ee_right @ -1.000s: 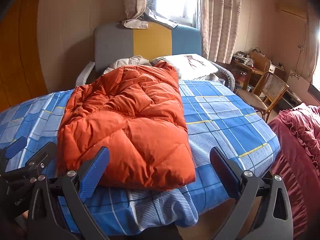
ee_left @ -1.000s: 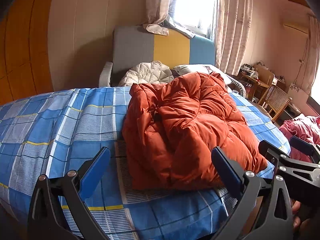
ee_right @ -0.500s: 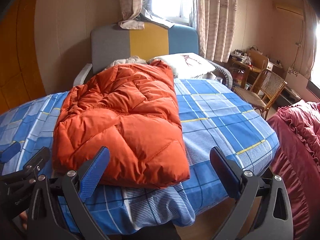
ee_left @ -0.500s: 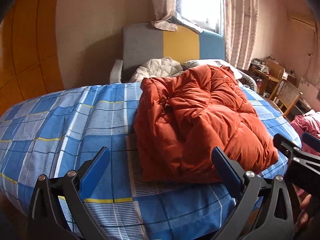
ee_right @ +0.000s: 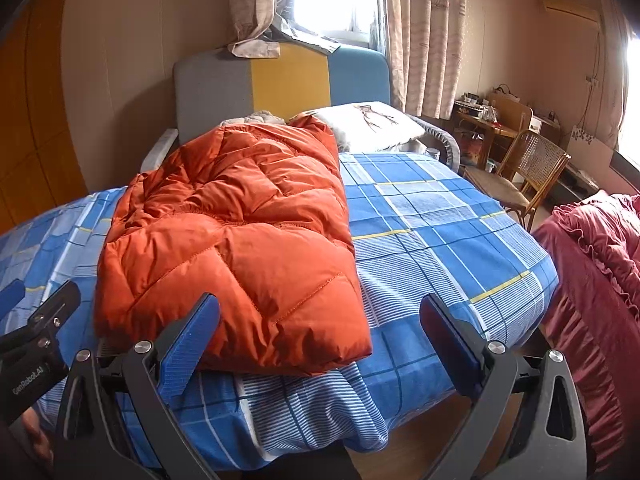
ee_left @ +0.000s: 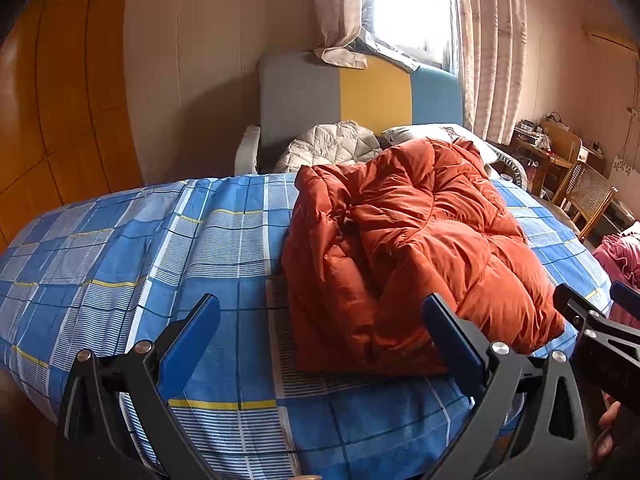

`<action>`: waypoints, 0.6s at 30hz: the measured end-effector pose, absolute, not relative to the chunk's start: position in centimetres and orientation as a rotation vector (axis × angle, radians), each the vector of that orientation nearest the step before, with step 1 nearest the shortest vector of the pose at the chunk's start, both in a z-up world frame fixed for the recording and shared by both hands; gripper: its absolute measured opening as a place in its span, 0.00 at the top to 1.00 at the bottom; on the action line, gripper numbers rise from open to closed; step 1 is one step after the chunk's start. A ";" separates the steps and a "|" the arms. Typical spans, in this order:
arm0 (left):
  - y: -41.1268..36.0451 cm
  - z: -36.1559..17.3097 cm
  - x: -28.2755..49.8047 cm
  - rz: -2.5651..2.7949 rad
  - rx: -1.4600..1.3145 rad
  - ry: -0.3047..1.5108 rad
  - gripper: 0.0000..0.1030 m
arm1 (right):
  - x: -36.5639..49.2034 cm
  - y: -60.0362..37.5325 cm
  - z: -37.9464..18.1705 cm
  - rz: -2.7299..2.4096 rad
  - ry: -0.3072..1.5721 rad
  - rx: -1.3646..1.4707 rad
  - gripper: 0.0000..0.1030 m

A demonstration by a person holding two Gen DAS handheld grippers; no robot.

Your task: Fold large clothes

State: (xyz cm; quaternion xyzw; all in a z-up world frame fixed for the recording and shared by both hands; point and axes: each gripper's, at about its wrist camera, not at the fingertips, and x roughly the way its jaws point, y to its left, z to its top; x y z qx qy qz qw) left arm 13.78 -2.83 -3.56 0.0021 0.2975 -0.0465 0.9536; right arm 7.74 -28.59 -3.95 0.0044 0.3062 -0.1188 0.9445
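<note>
My left claw (ee_left: 320, 336) hangs at the near edge of the bed, blue pads spread wide, nothing between them. My right claw (ee_right: 318, 334) is the same: pads wide apart, empty.

The orange down jacket (ee_left: 416, 252) lies folded into a thick bundle on the blue plaid bedsheet (ee_left: 160, 248), lengthwise toward the headboard (ee_left: 356, 92), its near end close to the bed's edge. Neither claw touches it.

Left view only: the jacket's left side, where the layers stack and a folded-in part makes a deep crease. Also a white quilted item (ee_left: 332, 148) behind the jacket near the headboard, and broad bare sheet to the left. The right claw's tip pokes in at the right edge.

Right view only: the jacket's smooth quilted top and rounded near-right corner (ee_right: 240, 248); the bare right half of the sheet (ee_right: 432, 232); a white pillow with a dark print (ee_right: 372, 124); a cane-backed chair (ee_right: 528, 168); a dark red ruffled bedspread (ee_right: 592, 272) at the right. The left claw's tip shows at the left edge, printed "GenRobot.AI", with a bit of my hand (ee_right: 34, 436) below it.
</note>
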 end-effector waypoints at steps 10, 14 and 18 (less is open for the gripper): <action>-2.3 -3.5 13.7 -0.100 -0.015 0.607 0.02 | 7.4 -28.3 -3.6 -0.238 0.617 0.007 0.03; -1.8 -3.4 13.6 -0.097 -0.021 0.595 0.02 | 7.6 -28.0 -3.4 -0.236 0.620 0.001 0.03; -1.6 -3.4 13.3 -0.093 -0.016 0.588 0.02 | 7.4 -27.4 -3.1 -0.224 0.609 -0.004 0.03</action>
